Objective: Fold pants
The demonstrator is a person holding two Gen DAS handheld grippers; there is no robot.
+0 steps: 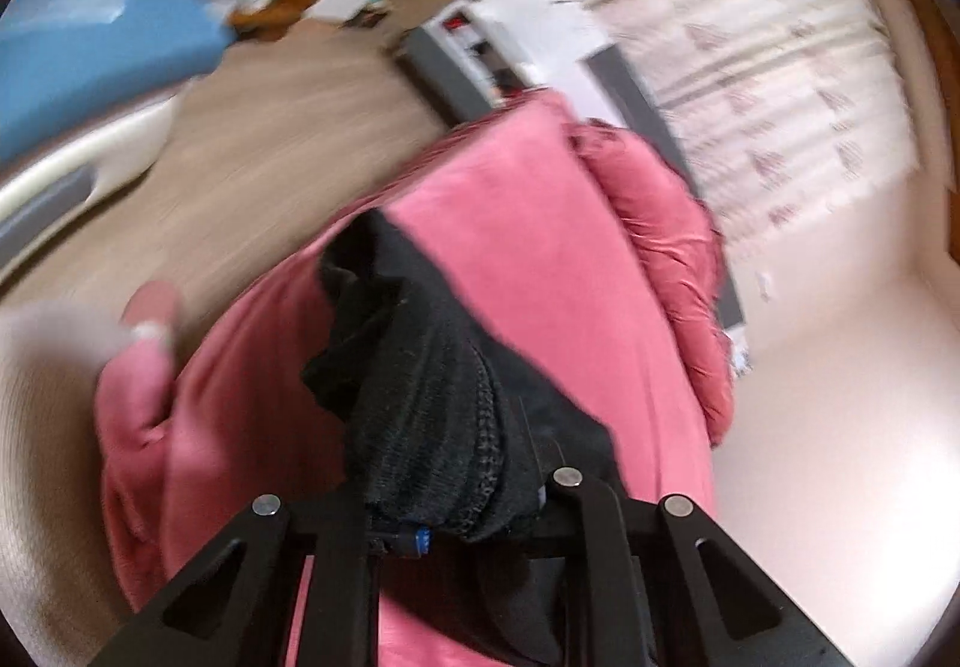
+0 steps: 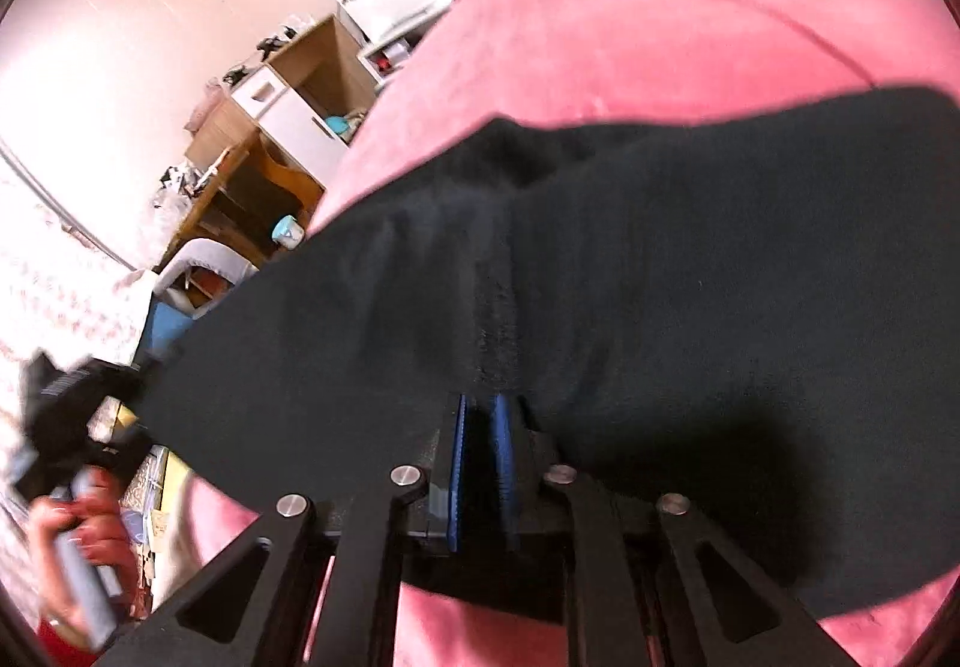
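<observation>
Both grippers are clamped on the black pants [image 2: 600, 271], which hang stretched over the pink bedding [image 2: 660, 37].

The right gripper [image 2: 480, 415] has its blue pads nearly shut, w/ cloth pinched right at the tips. The left gripper [image 1: 456, 523] holds a bunched wad just ahead of it, jaws narrow.

Risk, imo: the left wad is thick, so a layer could slip out mid-fold and skew the crease.

Containers: an open box [image 2: 324, 61] sits far left of the right gripper; can't tell what's in it.

One black pants [image 2: 600, 277], one pink blanket [image 2: 660, 37]
</observation>
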